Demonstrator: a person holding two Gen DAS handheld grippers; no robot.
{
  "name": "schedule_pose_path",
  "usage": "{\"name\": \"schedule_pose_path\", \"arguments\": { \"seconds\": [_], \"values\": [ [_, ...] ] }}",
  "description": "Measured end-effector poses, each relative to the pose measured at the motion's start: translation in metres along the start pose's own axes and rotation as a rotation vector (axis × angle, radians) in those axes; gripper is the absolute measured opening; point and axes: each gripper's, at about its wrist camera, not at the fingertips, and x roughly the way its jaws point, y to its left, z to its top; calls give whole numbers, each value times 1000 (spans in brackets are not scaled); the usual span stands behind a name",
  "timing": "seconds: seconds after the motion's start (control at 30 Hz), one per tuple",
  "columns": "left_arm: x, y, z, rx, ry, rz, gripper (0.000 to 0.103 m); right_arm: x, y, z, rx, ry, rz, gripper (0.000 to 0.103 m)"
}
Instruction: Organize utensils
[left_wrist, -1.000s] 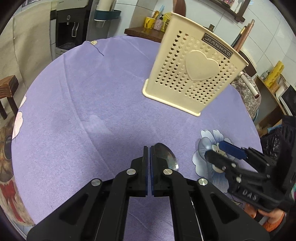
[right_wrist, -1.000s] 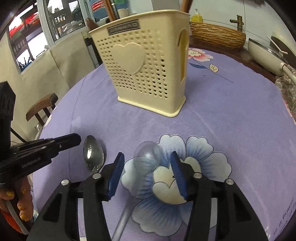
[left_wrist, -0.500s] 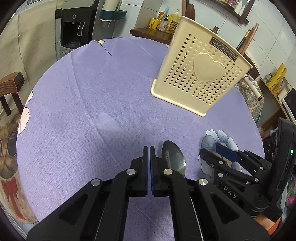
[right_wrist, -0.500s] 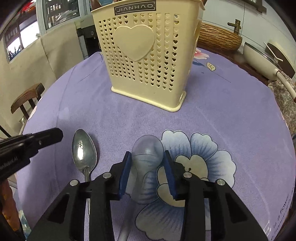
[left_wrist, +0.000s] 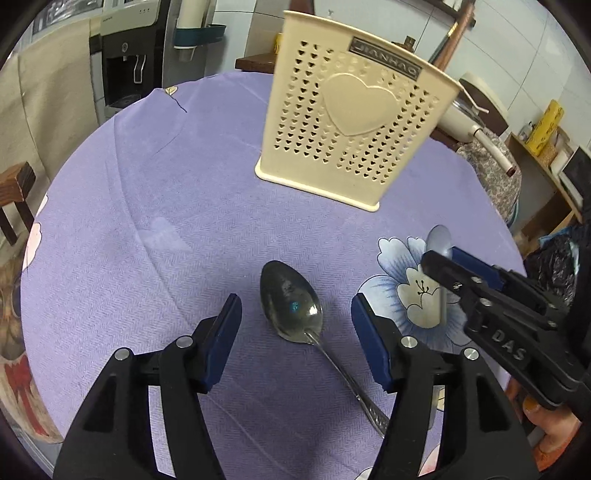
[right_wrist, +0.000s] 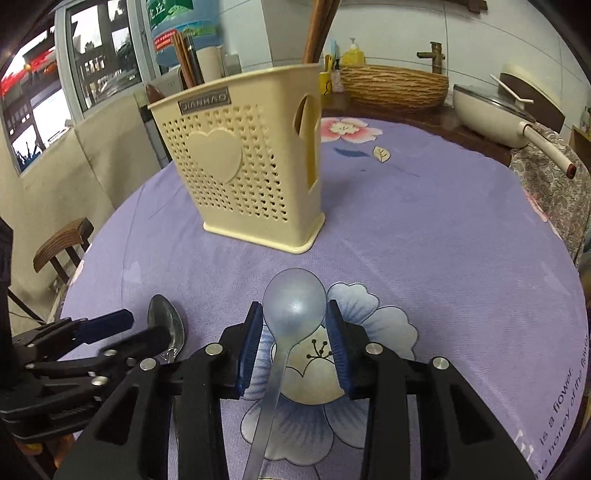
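The right gripper (right_wrist: 294, 323) grips the clear spoon (right_wrist: 293, 304). The left gripper (left_wrist: 295, 317) has just opened around the metal spoon (left_wrist: 290, 306).

Glossy metal spoon (left_wrist: 291, 308); matt plastic spoon (right_wrist: 294, 306).

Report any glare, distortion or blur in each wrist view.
Left wrist: the metal spoon bowl shows a bright glint; fisheye bends the utensil holder and darkens corners. Right wrist: soft sheen on the translucent plastic spoon; windows overexposed; both sharp.
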Motion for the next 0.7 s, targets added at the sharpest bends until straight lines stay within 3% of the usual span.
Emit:
{"name": "schedule_pose_path", "arguments": {
  "seconds": [0.13, 0.5, 0.7],
  "values": [
    [12, -10, -1, -8, 22, 33, 61, -11, -2, -1, -11, -40, -26, 35],
    [31, -23, 10, 11, 15, 128, 21, -24, -13, -4, 16, -87, -29, 35],
    [33, -20, 16, 9, 12, 121, 15, -25, -11, -5, 18, -94, -29, 35]
  ]
}}
